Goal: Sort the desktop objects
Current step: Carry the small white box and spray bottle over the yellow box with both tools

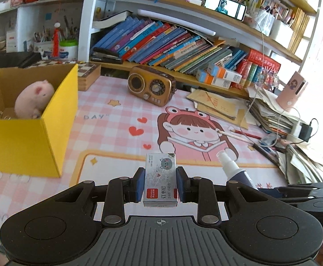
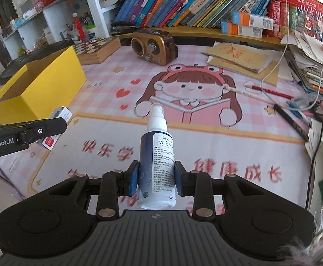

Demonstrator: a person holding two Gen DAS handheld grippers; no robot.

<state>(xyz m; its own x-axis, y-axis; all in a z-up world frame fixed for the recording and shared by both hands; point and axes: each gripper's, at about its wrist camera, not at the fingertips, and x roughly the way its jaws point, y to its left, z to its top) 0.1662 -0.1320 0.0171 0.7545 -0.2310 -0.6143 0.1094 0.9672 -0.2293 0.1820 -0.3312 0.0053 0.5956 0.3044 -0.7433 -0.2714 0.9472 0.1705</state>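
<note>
My left gripper (image 1: 160,186) pinches the staple box (image 1: 160,180), my right gripper (image 2: 155,180) the spray bottle (image 2: 156,161); the yellow box (image 1: 28,141) lies upper left, nearer my left.

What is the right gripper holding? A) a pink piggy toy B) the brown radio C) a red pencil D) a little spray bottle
D: the right gripper is shut on the white spray bottle, whose nozzle points forward over the pink desk mat.
</note>
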